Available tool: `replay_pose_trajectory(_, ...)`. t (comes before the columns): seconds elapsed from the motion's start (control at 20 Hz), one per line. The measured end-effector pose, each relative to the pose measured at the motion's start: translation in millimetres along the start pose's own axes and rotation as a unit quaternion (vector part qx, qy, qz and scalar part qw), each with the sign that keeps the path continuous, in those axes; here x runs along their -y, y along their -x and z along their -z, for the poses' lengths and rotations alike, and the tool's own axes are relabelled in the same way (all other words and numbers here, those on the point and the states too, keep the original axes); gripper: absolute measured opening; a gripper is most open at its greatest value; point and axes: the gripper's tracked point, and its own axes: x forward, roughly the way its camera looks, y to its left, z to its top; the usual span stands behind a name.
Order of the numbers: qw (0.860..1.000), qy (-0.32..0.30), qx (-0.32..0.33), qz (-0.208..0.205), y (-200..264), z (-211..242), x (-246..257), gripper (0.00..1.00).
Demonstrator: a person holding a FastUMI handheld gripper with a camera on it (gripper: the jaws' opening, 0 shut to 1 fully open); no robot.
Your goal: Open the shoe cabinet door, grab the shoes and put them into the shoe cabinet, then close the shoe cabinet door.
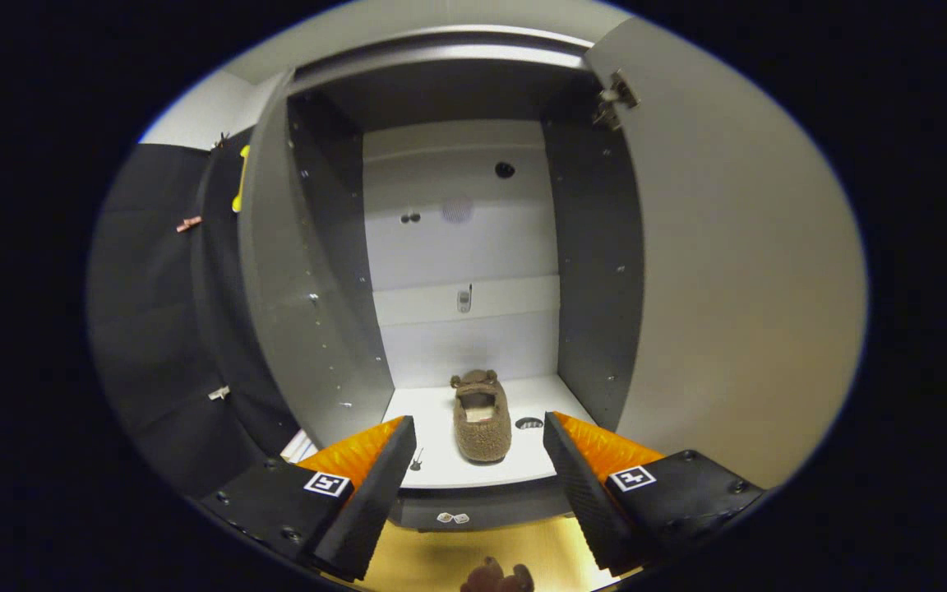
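**One slipper on the shelf, one on the floor, my jaws apart**

The booth's black cloth wall point(153, 312) hung off to my left, with a pale wall above it. Straight ahead stood the shoe cabinet point(597, 288), dark grey in its side panels and white across the back. Its right door point(736, 288) was swung fully open, the hinge point(615, 100) showing at the top corner, and a left door point(264, 271) stood open on the other side.

Inside, on the white bottom shelf point(441, 460), lay one brown fuzzy slipper point(482, 415), sole down, its small ears pointing to the back of the cabinet. It sat just ahead of my gripper point(480, 460), roughly in line with the gap between my fingers and touching neither. A small dark oval mark lay on the shelf just to its right.

My jaws stood wide apart and held nothing. The left finger point(375, 493) and the right finger point(580, 493) framed the shelf's front edge.

Below the shelf, on the yellowish floor point(432, 559) close beneath me, the top of a second brown slipper point(496, 577) showed, cut off so that I could not tell how it lay.
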Motion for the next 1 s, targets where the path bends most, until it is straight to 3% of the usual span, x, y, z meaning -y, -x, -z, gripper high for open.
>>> replay_pose_trajectory(0.25, 0.998, 0.019, 0.048, -0.019, 77.8, -19.1, 2.9, 0.98)
replay_pose_trajectory(0.6, 0.997, 0.017, 0.058, -0.051, 175.9, -13.3, 23.0, 0.98)
replay_pose_trajectory(1.0, 0.996, -0.032, 0.085, 0.003, 273.7, -23.2, 122.7, 0.98)
